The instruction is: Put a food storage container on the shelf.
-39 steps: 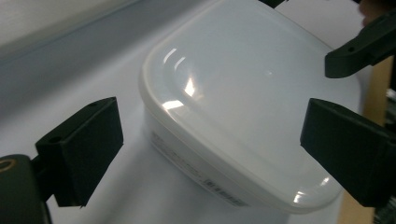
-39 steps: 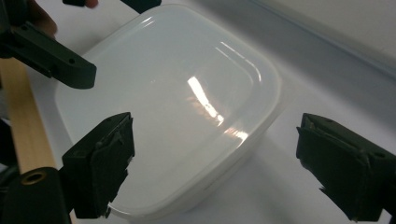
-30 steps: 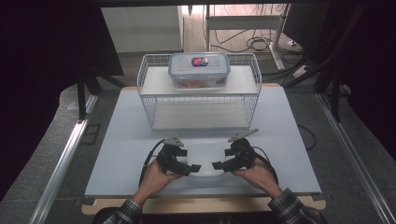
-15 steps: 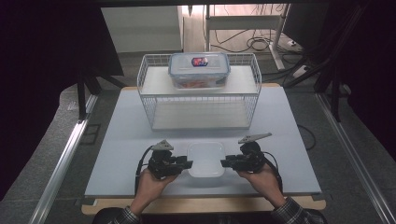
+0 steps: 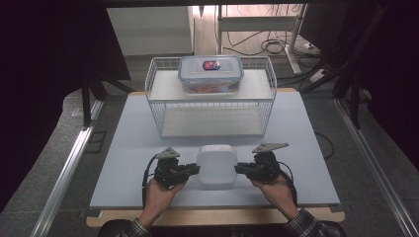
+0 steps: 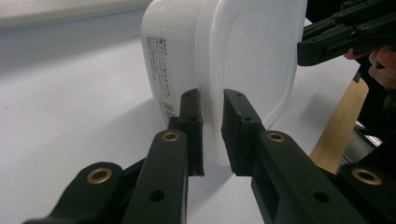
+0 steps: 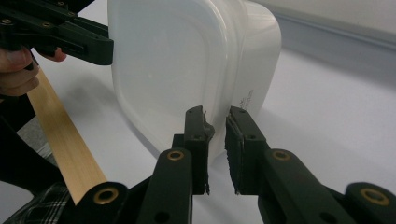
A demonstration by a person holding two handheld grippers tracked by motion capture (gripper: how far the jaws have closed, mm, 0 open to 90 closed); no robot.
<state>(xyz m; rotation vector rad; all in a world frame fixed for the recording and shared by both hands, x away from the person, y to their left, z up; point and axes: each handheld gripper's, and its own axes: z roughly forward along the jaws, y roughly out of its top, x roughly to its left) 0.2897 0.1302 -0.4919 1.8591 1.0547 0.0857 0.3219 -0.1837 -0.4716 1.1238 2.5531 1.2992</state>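
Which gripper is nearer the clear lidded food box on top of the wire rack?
Left, slightly. The left gripper and right gripper clamp opposite rims of the white plastic container, below the clear lidded food box.

- The left gripper point(image 5: 193, 169) lies low and level, and its tips point to the right, toward the other gripper.
- Its two black jaws have just been closing. Now they pinch the rim of the white container point(image 5: 217, 163) from its left side.
- The left hand point(image 5: 159, 190) holds this gripper from behind, with the forearm coming up from the bottom edge.
- The right gripper point(image 5: 240, 169) lies low too, and its tips point left.
- Its jaws have just been closing as well, and they pinch the rim on the right side.
- The right hand point(image 5: 276, 187) holds it from behind.
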